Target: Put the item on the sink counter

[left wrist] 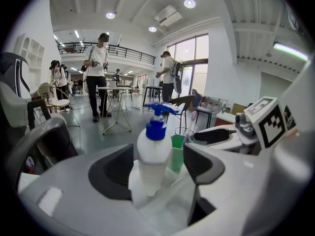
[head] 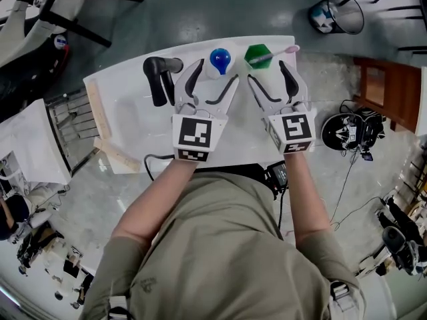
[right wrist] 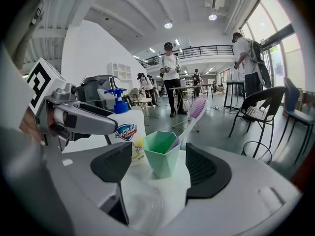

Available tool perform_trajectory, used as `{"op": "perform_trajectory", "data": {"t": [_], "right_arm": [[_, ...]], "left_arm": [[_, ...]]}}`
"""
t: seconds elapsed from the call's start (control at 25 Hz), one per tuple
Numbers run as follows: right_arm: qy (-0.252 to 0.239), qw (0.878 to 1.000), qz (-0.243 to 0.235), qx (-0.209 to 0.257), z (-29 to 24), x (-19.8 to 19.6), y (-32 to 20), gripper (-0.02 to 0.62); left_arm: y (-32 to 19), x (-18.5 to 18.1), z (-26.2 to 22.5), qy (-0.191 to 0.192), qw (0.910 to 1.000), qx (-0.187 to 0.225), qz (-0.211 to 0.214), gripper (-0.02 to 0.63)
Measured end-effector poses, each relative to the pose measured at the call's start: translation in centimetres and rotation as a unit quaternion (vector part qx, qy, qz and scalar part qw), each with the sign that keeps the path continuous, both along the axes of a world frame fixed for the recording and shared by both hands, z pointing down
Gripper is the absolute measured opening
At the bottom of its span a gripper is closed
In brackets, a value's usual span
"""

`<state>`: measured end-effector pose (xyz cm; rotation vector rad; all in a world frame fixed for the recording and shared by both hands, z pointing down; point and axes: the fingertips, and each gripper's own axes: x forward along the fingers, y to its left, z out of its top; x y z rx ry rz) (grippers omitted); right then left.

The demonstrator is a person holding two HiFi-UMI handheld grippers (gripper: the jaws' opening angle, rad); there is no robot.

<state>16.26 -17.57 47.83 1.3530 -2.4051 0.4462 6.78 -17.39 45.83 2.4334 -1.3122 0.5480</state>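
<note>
1. The soap bottle [head: 220, 60], white with a blue pump, stands upright on the white sink counter [head: 127, 112], near its far edge.
2. At 3 o'clock of it, just beside it, sits a green cup [head: 257, 55] with a pink toothbrush [head: 283, 52] leaning out toward 2 o'clock.
3. The left gripper [head: 217, 72] is released. Its jaws are spread wide, with the bottle standing between the tips at its 12 o'clock. I can't tell whether a pad touches it.
4. It's the same deal for the right gripper [head: 269, 72]: it's wide open, with the cup between its jaws at 12 o'clock and gaps showing on both sides.
5. A black faucet [head: 160, 79] is at 9 o'clock of the bottle.
6. A wire bin [head: 337, 12] is out on the floor at 1 o'clock, well apart from the counter.
</note>
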Motion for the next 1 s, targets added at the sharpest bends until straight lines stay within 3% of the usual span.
{"op": "perform_trajectory", "data": {"t": [0.72, 1.0], "right_arm": [[0.013, 0.998, 0.049, 0.031, -4.2, -0.7, 3.8, 0.331], [0.016, 0.996, 0.060, 0.057, -7.3, -2.3, 5.7, 0.330]], "left_arm": [[4.2, -0.9, -2.6, 0.043, 0.9988, -0.006, 0.025, 0.302], [6.4, -1.6, -4.8, 0.055, 0.9969, 0.007, 0.057, 0.277]]}}
